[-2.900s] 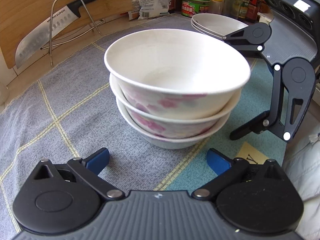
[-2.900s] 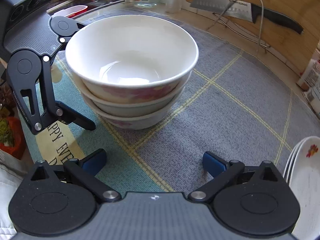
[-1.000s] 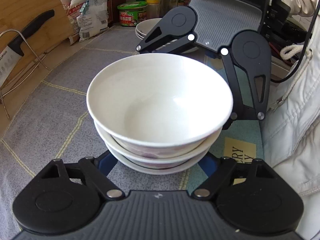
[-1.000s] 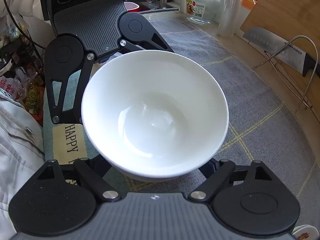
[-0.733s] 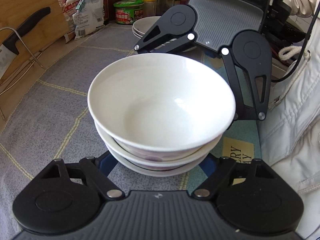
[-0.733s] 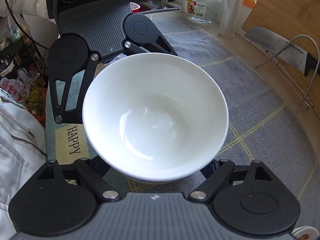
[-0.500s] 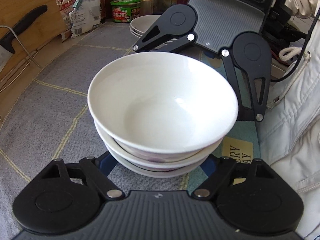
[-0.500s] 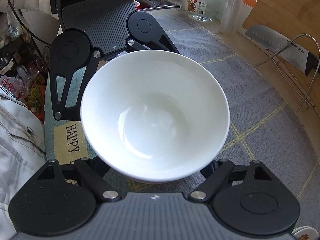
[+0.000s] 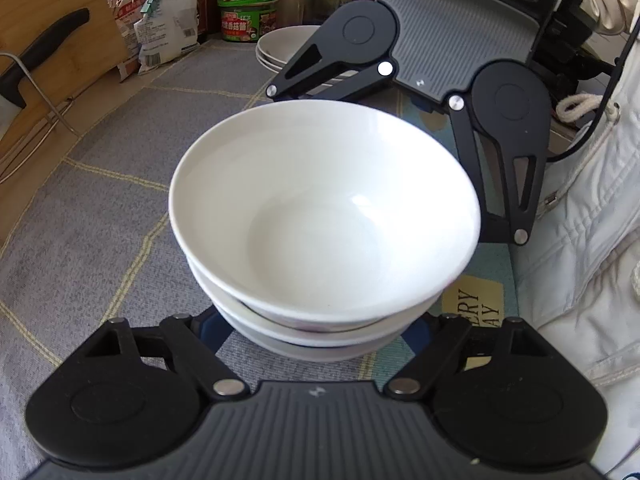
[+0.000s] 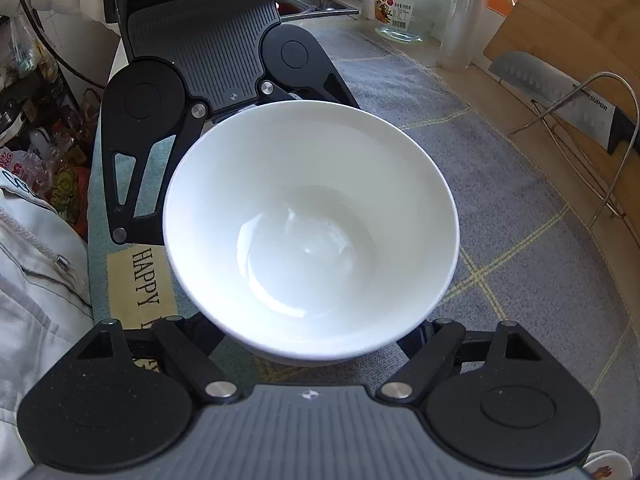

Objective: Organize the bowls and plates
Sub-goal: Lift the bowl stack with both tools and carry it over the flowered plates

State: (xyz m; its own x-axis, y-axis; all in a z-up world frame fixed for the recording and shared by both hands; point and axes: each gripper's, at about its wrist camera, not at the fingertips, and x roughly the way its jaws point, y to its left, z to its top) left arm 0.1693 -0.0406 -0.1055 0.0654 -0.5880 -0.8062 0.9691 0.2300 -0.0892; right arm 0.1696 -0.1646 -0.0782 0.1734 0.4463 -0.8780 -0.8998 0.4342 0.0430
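We are closing right gripper point(image 10: 310, 344) around bowl stack point(image 10: 310, 224) between jaws (contact hidden); left gripper point(image 9: 316, 332) flanking opposite side, grip unclear; squeezing evenly.

Both grippers, well back from the bowl stack point(image 9: 324, 216) at first, now flank it from opposite sides, the left gripper point(image 9: 316, 326) and the right gripper point(image 10: 310, 334) each with its fingers on either side of the stack's base. The right jaws are closing around the stack; the pads are hidden under the rims
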